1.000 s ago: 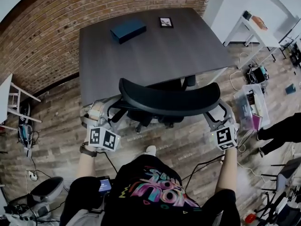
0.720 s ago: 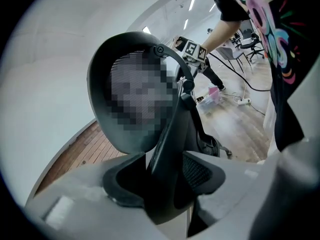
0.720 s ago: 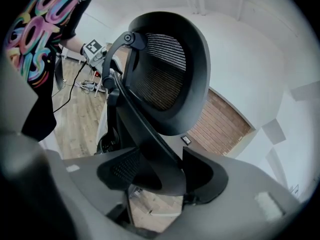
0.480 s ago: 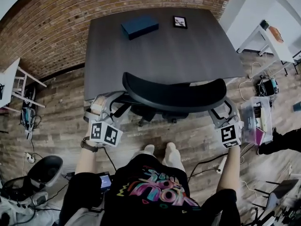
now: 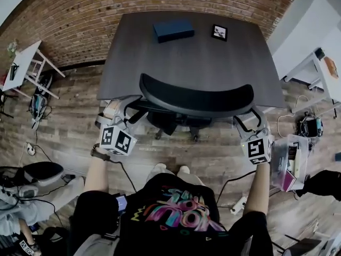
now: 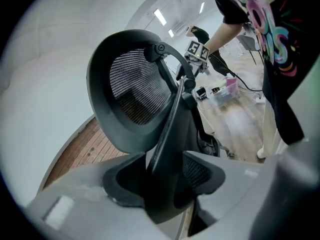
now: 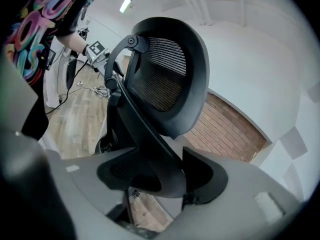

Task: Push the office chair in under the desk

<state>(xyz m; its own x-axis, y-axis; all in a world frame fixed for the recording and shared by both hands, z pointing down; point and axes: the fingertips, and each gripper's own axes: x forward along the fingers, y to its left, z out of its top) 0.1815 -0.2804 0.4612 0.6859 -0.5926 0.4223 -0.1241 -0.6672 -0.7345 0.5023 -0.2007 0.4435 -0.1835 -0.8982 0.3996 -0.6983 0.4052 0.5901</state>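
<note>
The black mesh-backed office chair (image 5: 194,97) stands at the front edge of the dark grey desk (image 5: 186,57). Its seat is hidden beneath the desktop and its curved backrest overlaps that edge. My left gripper (image 5: 127,106) is at the backrest's left side. In the left gripper view the chair (image 6: 135,89) has its black back frame strut clamped between the left gripper's (image 6: 165,184) jaws. My right gripper (image 5: 249,117) is at the backrest's right side. In the right gripper view the right gripper (image 7: 160,179) is likewise shut on the frame strut of the chair (image 7: 165,79).
A dark blue box (image 5: 173,30) and a small framed picture (image 5: 219,32) lie on the desk's far part. A brick wall (image 5: 80,15) runs behind. A white table (image 5: 24,63) stands at left, a clear plastic bin (image 5: 290,161) and cables at right. My feet (image 5: 170,169) stand behind the chair.
The chair has rolled forward towards the desk with both grippers on its back. Its backrest now overlaps the desk's front edge. The person has stepped forward behind it.
</note>
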